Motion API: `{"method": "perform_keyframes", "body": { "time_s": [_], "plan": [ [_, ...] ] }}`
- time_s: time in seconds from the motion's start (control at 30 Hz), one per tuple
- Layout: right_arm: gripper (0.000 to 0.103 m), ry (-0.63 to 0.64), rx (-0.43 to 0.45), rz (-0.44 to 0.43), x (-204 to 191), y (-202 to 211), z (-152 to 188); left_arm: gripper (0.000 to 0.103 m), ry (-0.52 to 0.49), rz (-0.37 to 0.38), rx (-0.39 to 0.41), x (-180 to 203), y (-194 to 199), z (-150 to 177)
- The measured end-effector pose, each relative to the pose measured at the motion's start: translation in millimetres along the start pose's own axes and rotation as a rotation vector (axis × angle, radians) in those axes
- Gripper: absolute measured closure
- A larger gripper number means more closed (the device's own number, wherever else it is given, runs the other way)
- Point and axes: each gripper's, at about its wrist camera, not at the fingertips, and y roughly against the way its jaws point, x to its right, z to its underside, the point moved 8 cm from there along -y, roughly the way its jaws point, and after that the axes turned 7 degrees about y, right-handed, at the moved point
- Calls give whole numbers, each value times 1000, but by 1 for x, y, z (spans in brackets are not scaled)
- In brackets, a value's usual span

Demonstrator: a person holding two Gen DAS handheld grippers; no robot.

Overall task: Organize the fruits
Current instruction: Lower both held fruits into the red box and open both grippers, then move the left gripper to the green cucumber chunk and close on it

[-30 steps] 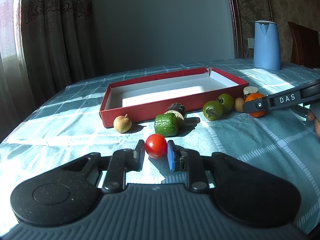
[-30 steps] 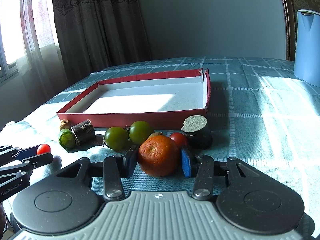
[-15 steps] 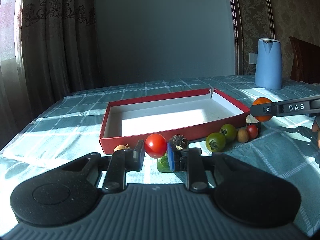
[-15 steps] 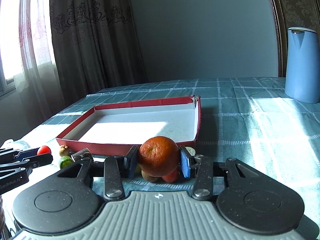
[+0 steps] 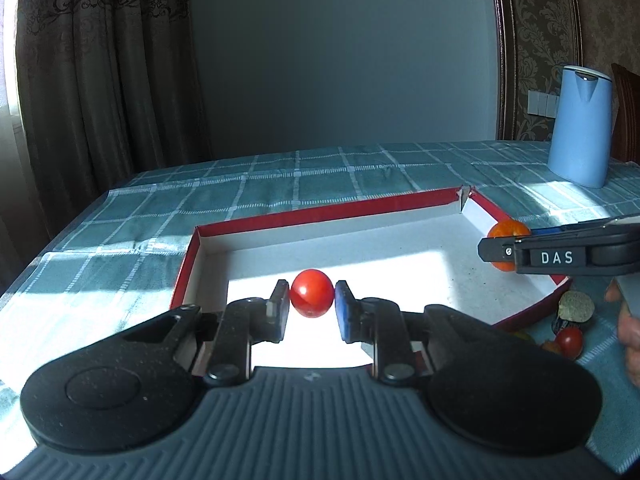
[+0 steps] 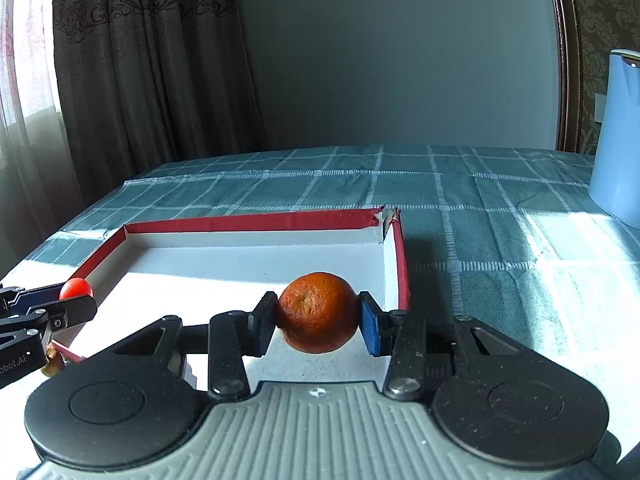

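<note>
My left gripper [image 5: 312, 294] is shut on a small red tomato [image 5: 311, 293], held in the air over the near left part of the red box [image 5: 320, 211] with its white floor. In the right wrist view my right gripper [image 6: 318, 312] is shut on an orange [image 6: 318, 312], which hangs over the box's right side, near the red wall [image 6: 402, 264]. Each gripper shows in the other's view: the right gripper [image 5: 505, 245] with the orange [image 5: 508, 230] at the right edge, the left gripper [image 6: 76, 294] with the tomato [image 6: 76, 288] at the left edge.
A blue jug [image 5: 580, 124] stands at the far right of the checked teal tablecloth [image 5: 300, 176]. Outside the box's near right corner lie another red tomato [image 5: 570, 342] and a dark piece with a pale cut face [image 5: 576, 307]. Curtains hang at the left.
Both grippers have lifted their fruit off the table and carried it forward over the box. The other fruit in front of the box has dropped out of view below them.
</note>
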Motion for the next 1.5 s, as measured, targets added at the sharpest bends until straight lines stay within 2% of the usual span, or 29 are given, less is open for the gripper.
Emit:
{"method": "perform_keyframes", "body": {
  "time_s": [0.2, 0.27, 0.37, 0.43, 0.6, 0.73, 0.77, 0.8, 0.83, 0.87, 0.93, 1.07, 1.13, 1.3, 1.5],
  "plan": [
    [61, -12, -75, 21, 7, -26, 4, 80, 24, -2, -91, -2, -36, -1],
    [61, -6, -75, 21, 6, -27, 3, 80, 22, -21, -85, -2, -39, -2],
    [61, 2, -79, 22, 4, -29, 3, 80, 26, -8, -83, -2, -39, -2],
    [61, -1, -92, 18, 4, -31, 4, 72, 20, -13, -78, -1, -38, -1],
    [60, -21, -96, -1, 2, -29, 4, 70, 25, 0, -74, -1, -38, -2],
    [53, -10, -72, 15, 3, -27, 2, 60, 23, -9, -54, -2, -35, -2],
    [47, -13, -63, 18, 3, -25, 2, 58, 19, -15, -45, -2, -34, -3],
    [37, -19, -48, 18, 3, -23, 0, 50, 17, -18, -36, -2, -33, -4],
    [33, -29, -32, 18, 4, -20, -1, 43, 15, -22, -26, -1, -31, -4],
    [27, -39, -22, 24, 6, -19, -2, 41, 13, -24, -19, -1, -30, -4],
    [27, -48, -18, 18, 7, -17, -2, 31, 7, -28, 1, -2, -27, -5],
    [27, -52, -6, 16, 7, -15, 0, 26, 13, -39, 36, -7, -17, -6],
    [27, -58, 3, 11, 7, -13, 1, 17, 25, -42, 46, -10, -13, -5],
    [27, -90, 37, -3, 9, -4, 4, 12, 44, -79, 119, -22, 8, -2],
    [27, -163, 82, -28, 15, 14, 5, 9, 51, -77, 137, -37, 35, 14]
  ]
}}
